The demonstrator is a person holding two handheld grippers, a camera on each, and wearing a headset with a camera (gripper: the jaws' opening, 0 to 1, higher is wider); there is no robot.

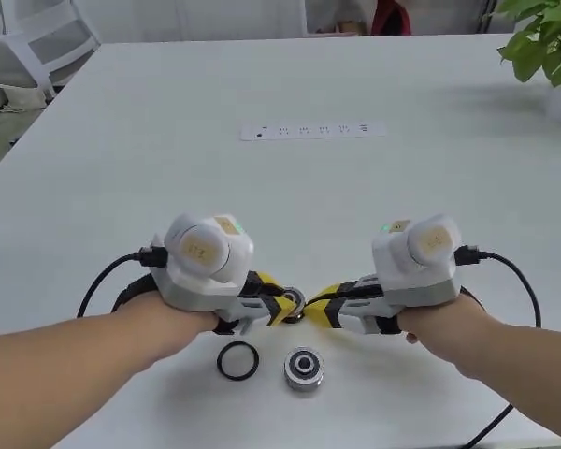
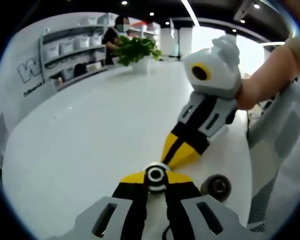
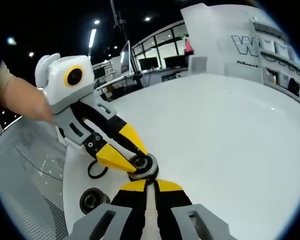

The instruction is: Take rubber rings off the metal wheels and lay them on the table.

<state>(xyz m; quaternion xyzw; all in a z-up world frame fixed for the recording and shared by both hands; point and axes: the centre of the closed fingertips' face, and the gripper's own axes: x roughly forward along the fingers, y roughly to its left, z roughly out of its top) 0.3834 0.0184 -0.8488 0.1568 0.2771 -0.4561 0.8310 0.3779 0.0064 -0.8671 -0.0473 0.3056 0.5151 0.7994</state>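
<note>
While the left gripper [image 2: 156, 178] clamps a wheel [image 3: 142, 166], the right gripper [image 3: 150, 184], fingers together, touches its rim; a ring [image 1: 237, 360] and second wheel [image 1: 304, 368] lie on the worktop [image 1: 355, 196].

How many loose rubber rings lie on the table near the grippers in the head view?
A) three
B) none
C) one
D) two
C: a single black ring lies flat on the table, beside a metal wheel that stands apart from it.
</note>
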